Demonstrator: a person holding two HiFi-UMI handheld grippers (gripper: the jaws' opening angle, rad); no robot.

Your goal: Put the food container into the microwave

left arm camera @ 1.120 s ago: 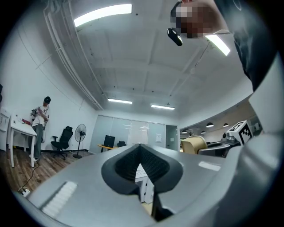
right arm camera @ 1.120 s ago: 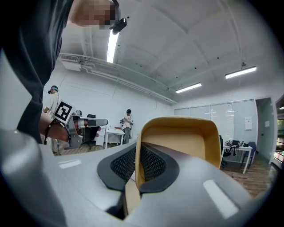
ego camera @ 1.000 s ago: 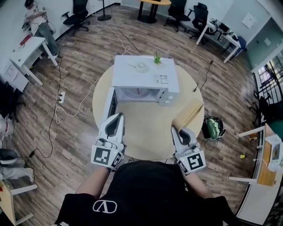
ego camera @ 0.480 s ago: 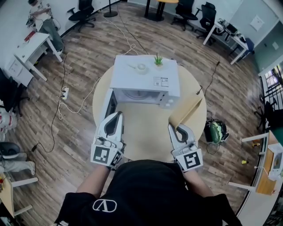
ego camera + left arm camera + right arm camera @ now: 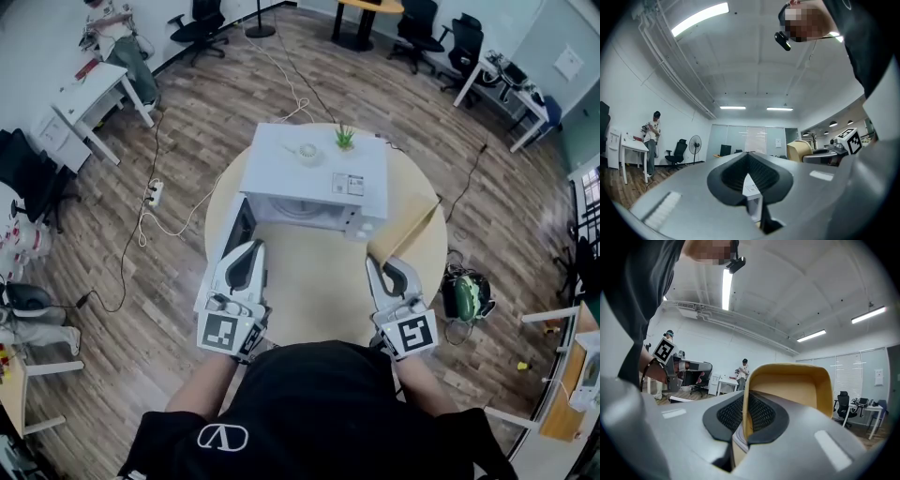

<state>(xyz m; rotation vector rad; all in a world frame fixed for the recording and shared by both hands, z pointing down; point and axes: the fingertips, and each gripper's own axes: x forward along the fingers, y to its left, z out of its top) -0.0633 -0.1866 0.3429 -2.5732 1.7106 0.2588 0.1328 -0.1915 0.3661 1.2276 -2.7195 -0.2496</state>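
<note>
A white microwave [image 5: 314,173] stands at the far side of the round wooden table [image 5: 314,281], its door [image 5: 234,227] swung open to the left. A tan food container [image 5: 405,234] hangs tilted above the table's right side, to the right of the microwave. My right gripper [image 5: 384,272] is shut on its rim; in the right gripper view the container [image 5: 797,385] rises from between the closed jaws [image 5: 746,416]. My left gripper [image 5: 247,255] is near the open door, shut, with nothing in it [image 5: 750,180].
A small green plant [image 5: 344,138] and a white round object [image 5: 305,150] sit on top of the microwave. Cables [image 5: 178,220] trail over the wooden floor at left. A green bag [image 5: 466,295] lies right of the table. Desks and office chairs stand along the room's edges.
The head view has shifted a little, so the table sits slightly lower and to the right. Both grippers stay by the table's near edge, the right one still gripping the container.
</note>
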